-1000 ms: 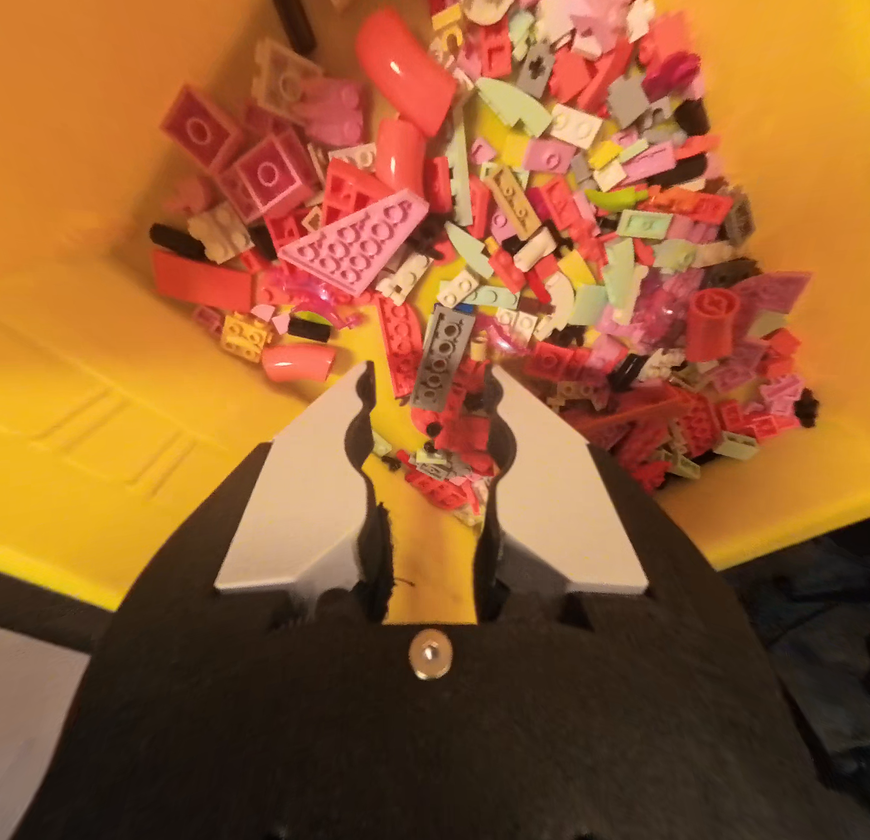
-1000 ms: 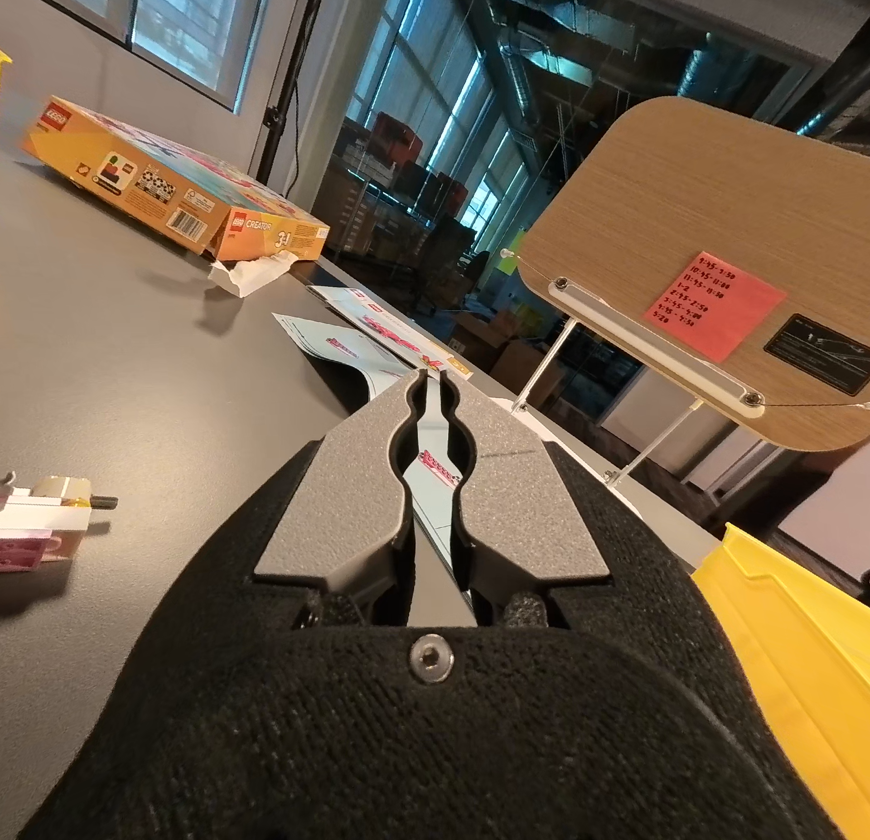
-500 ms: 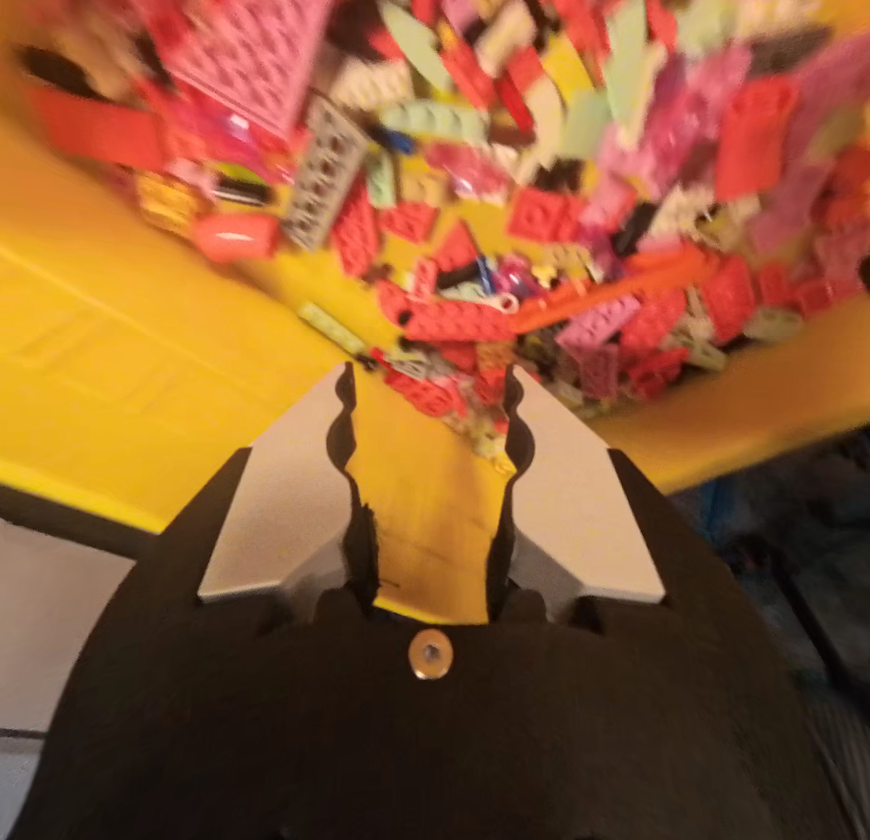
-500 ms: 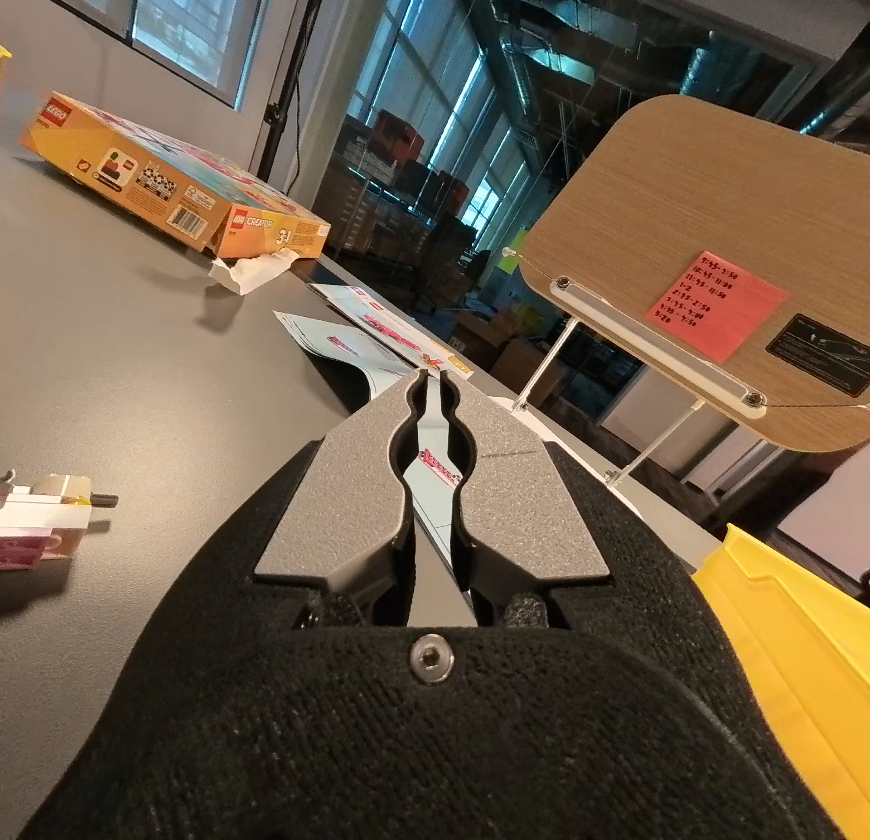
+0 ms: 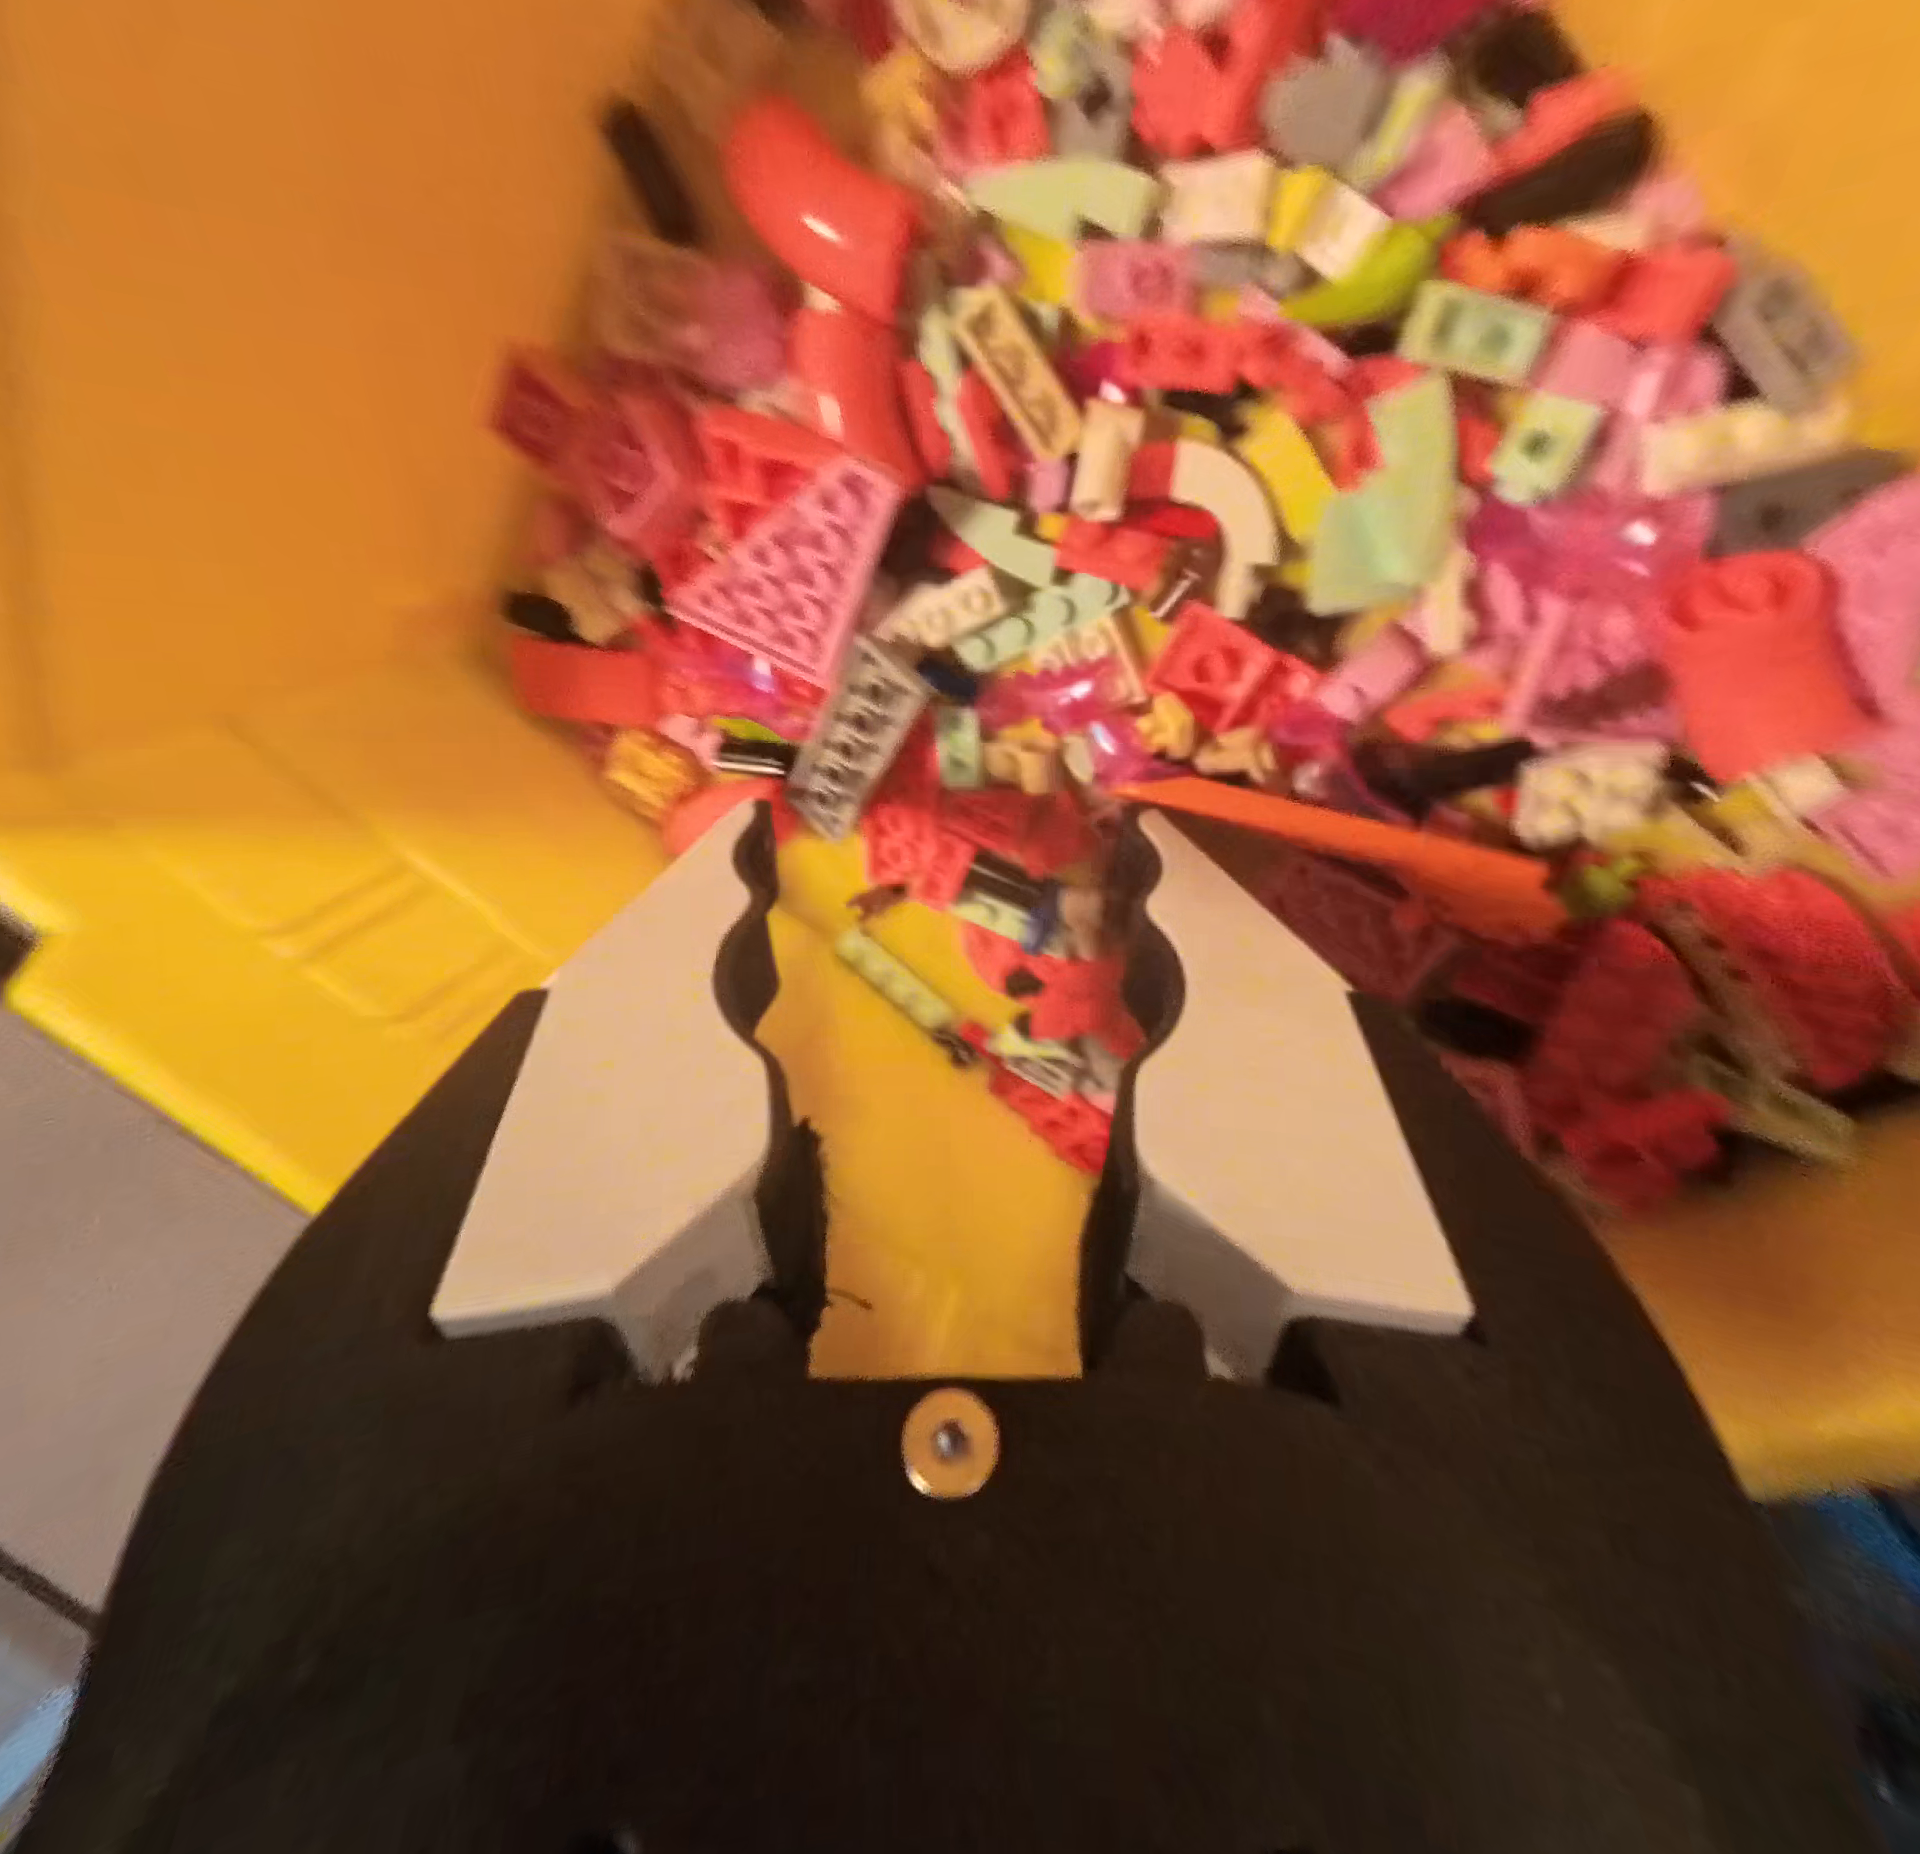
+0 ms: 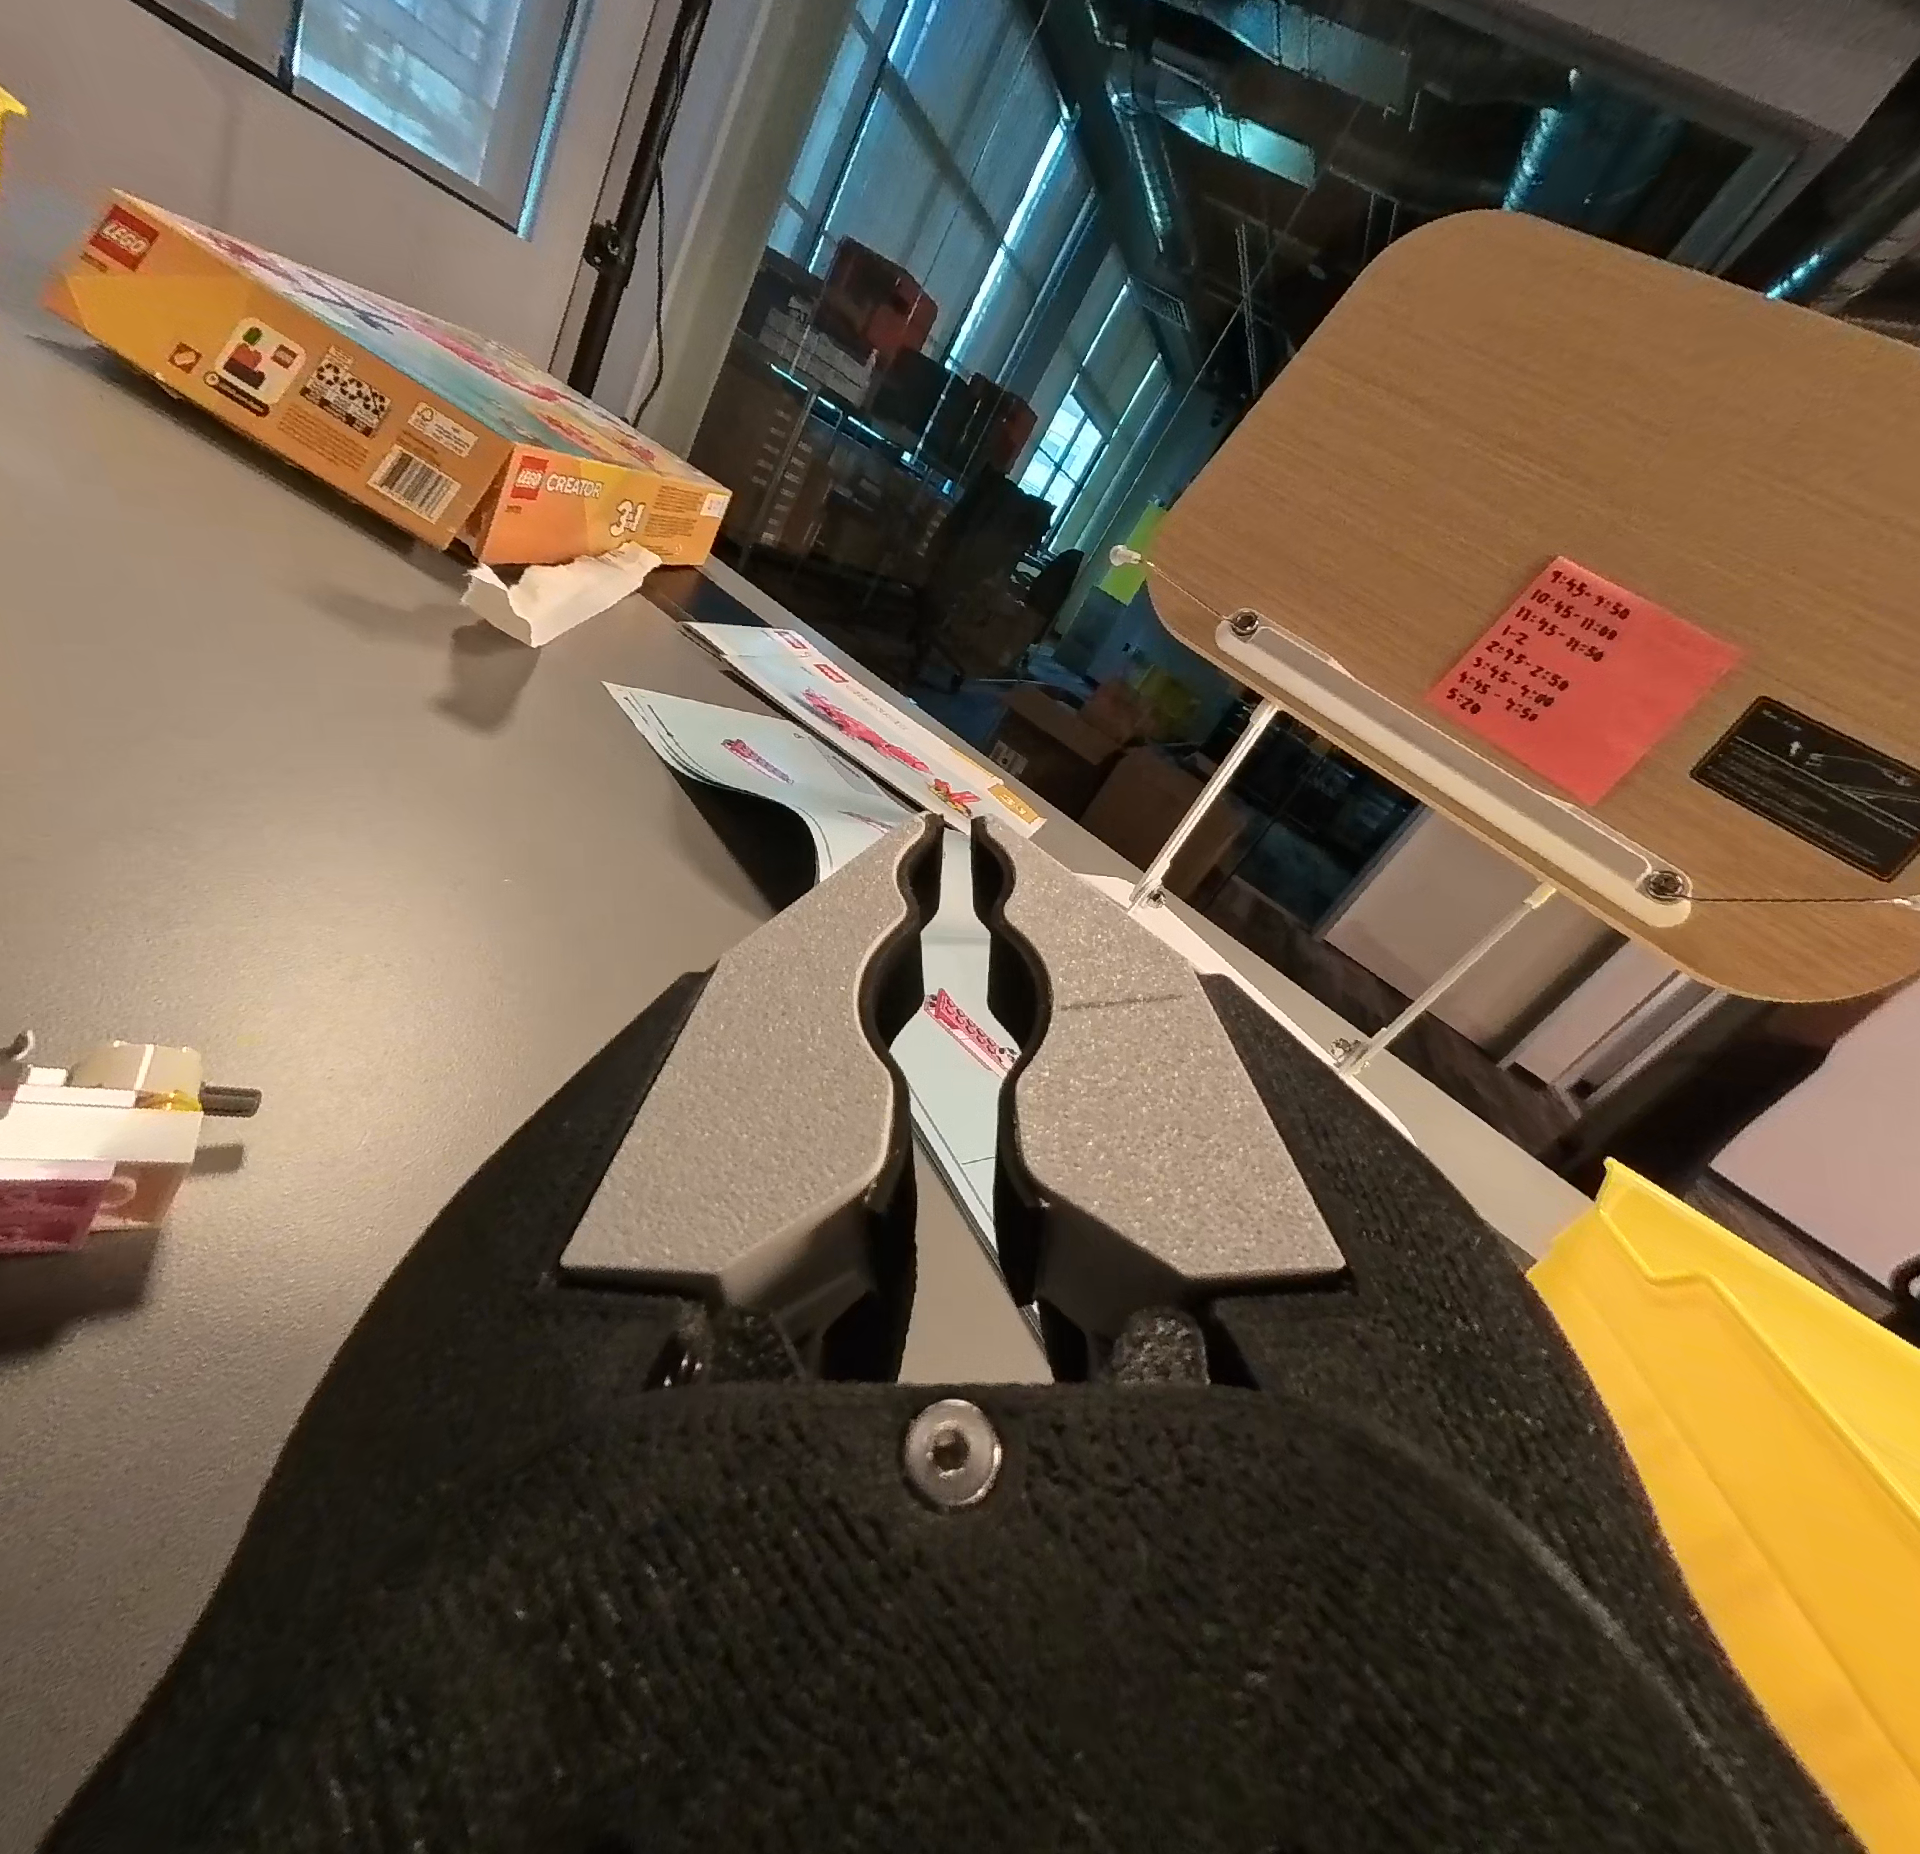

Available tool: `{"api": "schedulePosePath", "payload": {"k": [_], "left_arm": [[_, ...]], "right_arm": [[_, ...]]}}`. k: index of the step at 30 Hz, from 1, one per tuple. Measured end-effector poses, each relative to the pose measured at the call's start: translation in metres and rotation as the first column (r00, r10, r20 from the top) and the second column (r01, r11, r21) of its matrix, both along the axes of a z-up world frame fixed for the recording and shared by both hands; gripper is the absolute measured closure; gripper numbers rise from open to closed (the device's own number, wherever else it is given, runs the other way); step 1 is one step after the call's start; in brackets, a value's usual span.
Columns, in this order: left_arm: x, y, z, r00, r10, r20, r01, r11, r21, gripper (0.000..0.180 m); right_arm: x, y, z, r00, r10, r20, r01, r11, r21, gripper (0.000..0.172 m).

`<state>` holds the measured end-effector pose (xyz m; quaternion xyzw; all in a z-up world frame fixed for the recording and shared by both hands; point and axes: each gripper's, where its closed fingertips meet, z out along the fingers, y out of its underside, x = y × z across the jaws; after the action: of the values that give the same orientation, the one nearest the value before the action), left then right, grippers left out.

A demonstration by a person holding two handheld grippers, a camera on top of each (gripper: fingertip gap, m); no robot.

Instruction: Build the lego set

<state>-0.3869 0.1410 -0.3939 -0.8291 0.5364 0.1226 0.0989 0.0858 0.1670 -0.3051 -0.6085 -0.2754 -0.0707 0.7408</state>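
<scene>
In the left wrist view, my left gripper (image 5: pixel 945 817) is open with nothing between its pads. It hovers inside a yellow bin (image 5: pixel 260 817), just over the near edge of a heap of loose toy bricks (image 5: pixel 1195 454), mostly red, pink and pale green. A grey holed plate (image 5: pixel 857 734) and a red plate (image 5: pixel 920 848) lie right ahead of the fingertips, and a long orange piece (image 5: pixel 1330 843) lies beside the right finger. The view is blurred. In the right wrist view, my right gripper (image 6: pixel 954 828) is shut on nothing, low over a grey table (image 6: pixel 260 765).
On the table lie an orange toy box (image 6: pixel 364 402), printed instruction sheets (image 6: pixel 748 755) and a small white and pink brick build (image 6: pixel 83 1129). A wooden board on a stand (image 6: pixel 1558 516) with a red note rises at the right. The yellow bin's edge (image 6: pixel 1766 1441) is at the lower right.
My left jaws opened wider while the gripper swung about over the brick heap. The right gripper stayed shut and still.
</scene>
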Motion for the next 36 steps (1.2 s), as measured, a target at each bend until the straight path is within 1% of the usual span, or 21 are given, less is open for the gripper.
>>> {"api": "schedulePosePath", "payload": {"k": [2, 4, 6, 8, 11, 13, 16, 17, 19, 20, 21, 22, 23, 24, 26, 27, 28, 30, 31, 33, 36], "left_arm": [[0.0, 0.011, 0.004, 1.0, 0.015, 0.015, -0.016, 0.999, 0.048, 0.112], [0.003, 0.006, 0.007, 0.998, 0.024, 0.057, -0.025, 1.0, 0.008, 0.109], [0.004, -0.007, 0.01, 0.994, 0.038, 0.099, -0.031, 0.997, -0.073, 0.107], [0.001, -0.03, 0.011, 0.993, 0.05, 0.106, -0.029, 0.981, -0.193, 0.103], [-0.013, -0.055, 0.009, 0.997, 0.063, 0.037, -0.05, 0.956, -0.289, 0.097], [-0.019, -0.067, 0.008, 0.999, 0.051, 0.01, -0.045, 0.947, -0.319, 0.108], [-0.02, -0.085, 0.006, 0.997, 0.075, 0.005, -0.067, 0.914, -0.401, 0.128], [-0.022, -0.087, 0.003, 0.997, 0.079, -0.011, -0.077, 0.909, -0.409, 0.13], [-0.031, -0.086, -0.003, 0.995, 0.077, -0.064, -0.096, 0.91, -0.402, 0.137], [-0.034, -0.086, -0.006, 0.994, 0.072, -0.086, -0.101, 0.909, -0.404, 0.149], [-0.034, -0.084, -0.007, 0.994, 0.067, -0.083, -0.094, 0.912, -0.399, 0.151], [-0.029, -0.07, -0.005, 0.996, 0.07, -0.053, -0.084, 0.942, -0.324, 0.151], [-0.025, -0.048, 0.0, 0.998, 0.062, -0.024, -0.066, 0.978, -0.198, 0.151], [-0.02, -0.034, 0.008, 0.999, 0.046, 0.006, -0.045, 0.993, -0.113, 0.151], [-0.01, -0.019, 0.018, 0.997, 0.029, 0.07, -0.027, 0.999, -0.027, 0.151], [-0.005, -0.017, 0.021, 0.995, 0.024, 0.099, -0.022, 1.0, -0.02, 0.151], [-0.001, -0.022, 0.021, 0.993, 0.017, 0.121, -0.011, 0.999, -0.049, 0.144], [0.002, -0.04, 0.016, 0.99, 0.018, 0.14, 0.005, 0.987, -0.163, 0.11], [0.004, -0.05, 0.013, 0.988, 0.013, 0.151, 0.022, 0.975, -0.222, 0.105], [0.01, -0.073, 0.01, 0.982, -0.033, 0.185, 0.092, 0.944, -0.318, 0.105], [0.016, -0.086, 0.006, 0.978, -0.099, 0.186, 0.157, 0.931, -0.331, 0.099]], "right_arm": [[0.0, 0.0, 0.0, 1.0, -0.001, 0.0, 0.001, 1.0, 0.0, 0.168], [0.0, 0.0, 0.0, 1.0, -0.001, -0.002, 0.001, 1.0, 0.001, 0.169], [0.0, 0.0, 0.0, 1.0, 0.001, -0.003, -0.001, 1.0, 0.0, 0.168], [0.0, 0.0, 0.0, 1.0, 0.003, -0.003, -0.004, 1.0, -0.001, 0.168], [0.0, 0.0, 0.0, 1.0, 0.006, -0.005, -0.006, 1.0, -0.001, 0.169], [0.0, 0.0, 0.0, 1.0, 0.007, -0.005, -0.007, 1.0, -0.001, 0.169], [0.0, 0.0, 0.0, 1.0, 0.006, -0.004, -0.006, 1.0, -0.001, 0.169], [0.0, 0.0, 0.0, 1.0, 0.006, -0.004, -0.006, 1.0, -0.001, 0.169], [0.0, 0.0, 0.0, 1.0, 0.005, -0.003, -0.005, 1.0, -0.001, 0.169], [0.0, 0.0, 0.0, 1.0, 0.005, -0.003, -0.005, 1.0, -0.001, 0.169], [0.0, 0.0, 0.0, 1.0, 0.005, -0.003, -0.005, 1.0, -0.001, 0.169], [0.0, 0.0, 0.0, 1.0, 0.004, -0.002, -0.004, 1.0, -0.001, 0.168], [0.0, 0.0, 0.0, 1.0, 0.004, -0.002, -0.004, 1.0, -0.001, 0.169], [0.0, 0.0, 0.0, 1.0, 0.003, -0.001, -0.003, 1.0, -0.001, 0.169], [0.0, 0.0, 0.0, 1.0, 0.002, 0.0, -0.002, 1.0, -0.002, 0.169], [0.0, 0.0, 0.0, 1.0, 0.001, 0.0, -0.001, 1.0, -0.001, 0.169], [0.0, 0.0, 0.0, 1.0, 0.0, 0.0, 0.0, 1.0, -0.002, 0.169], [0.0, 0.0, 0.0, 1.0, 0.0, 0.0, 0.0, 1.0, -0.002, 0.168], [0.0, 0.0, 0.0, 1.0, 0.001, 0.0, -0.001, 1.0, -0.002, 0.169], [0.0, 0.0, 0.0, 1.0, 0.001, 0.0, -0.001, 1.0, -0.002, 0.168], [0.0, 0.0, -0.001, 1.0, 0.002, 0.004, -0.002, 1.0, -0.002, 0.168]]}}
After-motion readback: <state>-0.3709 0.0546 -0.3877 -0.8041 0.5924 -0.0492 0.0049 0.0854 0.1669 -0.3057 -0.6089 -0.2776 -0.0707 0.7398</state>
